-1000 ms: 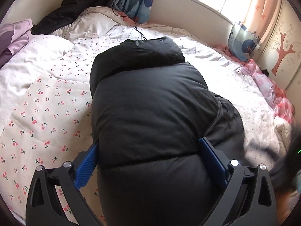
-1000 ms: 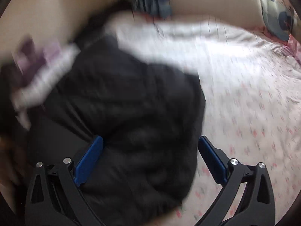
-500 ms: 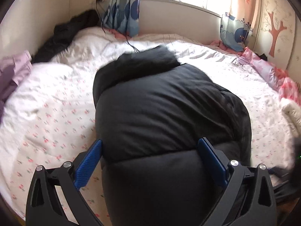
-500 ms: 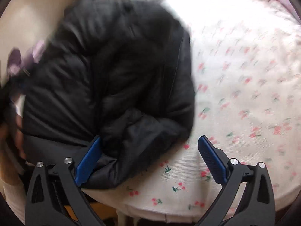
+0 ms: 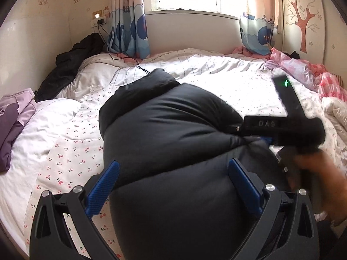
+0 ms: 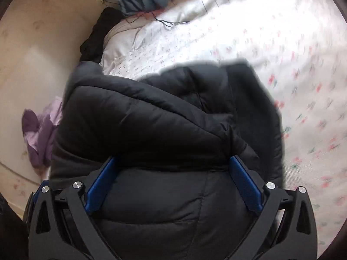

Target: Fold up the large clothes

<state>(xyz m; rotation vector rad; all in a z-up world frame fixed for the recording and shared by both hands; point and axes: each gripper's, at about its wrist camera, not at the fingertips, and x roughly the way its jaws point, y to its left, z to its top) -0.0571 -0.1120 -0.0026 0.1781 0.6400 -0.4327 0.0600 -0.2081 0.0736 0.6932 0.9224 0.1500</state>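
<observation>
Lying across the centre of both frames, the black puffy jacket [image 5: 169,143] is resting on the cherry-print bed [image 5: 71,151]. Both the left tool [image 5: 172,181] and the right tool [image 6: 172,178] are sitting spread wide apart, straddling its padding without clamping it.

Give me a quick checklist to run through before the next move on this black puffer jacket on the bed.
1. Left gripper jaws wide around the black puffer jacket: ok.
2. Right gripper jaws wide around the jacket: ok.
3. Whether either gripper's pads actually press the fabric: cannot tell.
4. Jacket bundled compactly on the cherry-print bedspread: ok.
5. Charging cable lies beyond the jacket's far end, apart from it: ok.
6. Purple garment lies to the left, clear of the jacket: ok.
</observation>
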